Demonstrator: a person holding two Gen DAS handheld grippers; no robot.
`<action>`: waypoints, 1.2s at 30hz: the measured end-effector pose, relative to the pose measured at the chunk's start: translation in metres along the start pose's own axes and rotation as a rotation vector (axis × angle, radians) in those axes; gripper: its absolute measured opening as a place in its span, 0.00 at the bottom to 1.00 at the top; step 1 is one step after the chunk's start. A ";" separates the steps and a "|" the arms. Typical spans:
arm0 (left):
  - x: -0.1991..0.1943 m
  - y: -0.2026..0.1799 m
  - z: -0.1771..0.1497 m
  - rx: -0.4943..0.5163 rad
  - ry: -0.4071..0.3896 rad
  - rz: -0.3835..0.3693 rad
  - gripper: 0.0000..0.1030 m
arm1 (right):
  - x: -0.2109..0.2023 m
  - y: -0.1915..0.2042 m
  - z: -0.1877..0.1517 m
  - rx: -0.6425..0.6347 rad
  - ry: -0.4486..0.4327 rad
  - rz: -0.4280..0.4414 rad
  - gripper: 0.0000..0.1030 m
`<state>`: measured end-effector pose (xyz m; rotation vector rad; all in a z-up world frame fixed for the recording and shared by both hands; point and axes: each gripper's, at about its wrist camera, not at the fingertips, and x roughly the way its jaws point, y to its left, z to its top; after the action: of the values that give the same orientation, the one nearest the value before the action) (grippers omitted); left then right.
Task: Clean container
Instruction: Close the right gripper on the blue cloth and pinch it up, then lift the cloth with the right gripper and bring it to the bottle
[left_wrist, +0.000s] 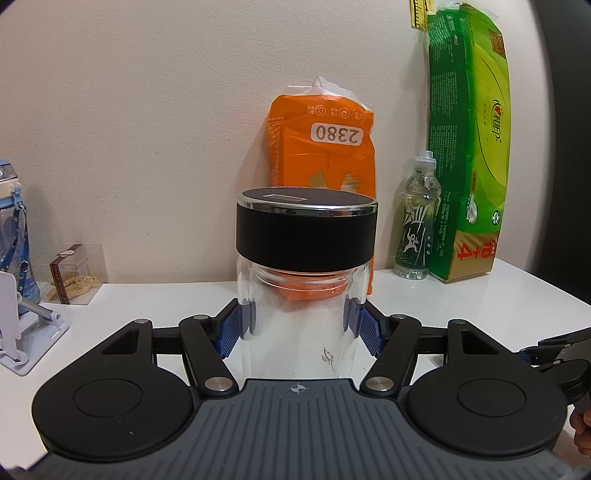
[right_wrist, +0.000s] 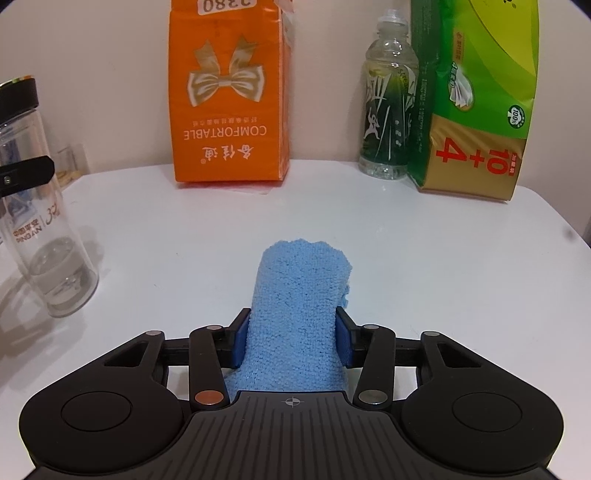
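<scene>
My left tongs (left_wrist: 297, 319) are closed on the glass bottle (left_wrist: 299, 295). One blue pad (left_wrist: 236, 325) pushes on each side of the glass, low under the black lid (left_wrist: 306, 232). The lid is on. The glass bottle stands up straight on the white table (right_wrist: 443, 258), in front of the orange pack (left_wrist: 321, 155) and a bit nearer to me.

My right tongs (right_wrist: 293, 326) hold a blue cloth (right_wrist: 303, 295). The jaws are partly open, just as wide as the cloth, and the pads touch it on both sides. The fluffy cloth pokes out past the tips and points toward the orange pack. From the right camera, the glass bottle is far off to the left of the orange pack, with a black finger of my left tongs across it. There is clear space between the cloth and the glass bottle.

The orange pack stands at the back, by the wall. Right of it is a green bottle (left_wrist: 417, 221) with a clear cap. Just right of that, touching it or nearly so, leans a tall green pack (left_wrist: 469, 147).

Left of the orange pack, well apart from it, is a small clear box (left_wrist: 75, 273) with tan bits inside. Further left are a white stand (left_wrist: 22, 332) and a blue cup (left_wrist: 13, 229) with a strap.
</scene>
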<state>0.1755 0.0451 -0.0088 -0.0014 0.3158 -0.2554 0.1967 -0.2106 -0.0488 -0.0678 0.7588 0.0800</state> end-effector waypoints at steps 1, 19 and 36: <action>0.000 0.001 0.000 0.000 0.000 -0.001 0.77 | 0.000 0.000 0.000 0.001 -0.001 0.000 0.37; -0.001 0.003 0.001 -0.001 0.001 -0.004 0.77 | -0.004 -0.016 -0.001 0.084 -0.017 0.085 0.10; 0.000 0.011 0.002 0.015 0.006 -0.056 0.76 | -0.045 -0.027 0.055 0.146 -0.235 0.479 0.10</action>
<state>0.1791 0.0560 -0.0075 0.0053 0.3197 -0.3138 0.2048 -0.2351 0.0225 0.2607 0.5309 0.4797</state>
